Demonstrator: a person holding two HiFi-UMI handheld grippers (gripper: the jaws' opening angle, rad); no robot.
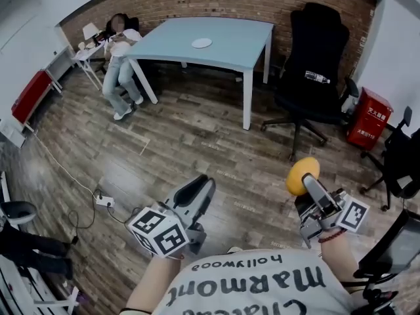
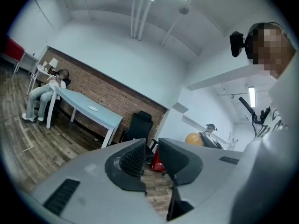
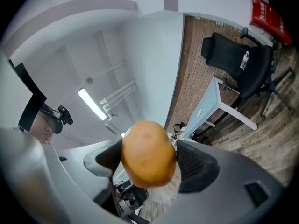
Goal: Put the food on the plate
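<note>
The right hand-held gripper [image 1: 304, 180] pinches the orange food [image 3: 147, 153] near the person's chest. The left hand-held gripper [image 1: 201, 186] is empty, its jaws slightly apart. The plate [image 1: 201, 42] lies on the far counter [image 1: 236, 48], well apart from the food.

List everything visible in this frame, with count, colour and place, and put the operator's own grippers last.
food: 1, orange-yellow, rounded, between the right gripper's jaws
plate: 1, white, on the table top, empty
table: 1, light blue top with white legs, by the brick wall
office chair: 1, black, right of the table
second chair: 1, black, cut off at the right edge
red box: 1, red, on the floor by the right wall
seated person: 1, light clothes, at the table's left end
power strip: 1, white, with cable, on the wooden floor
left gripper: 1, grey, jaws slightly apart, empty
right gripper: 1, grey, closed on the food
</note>
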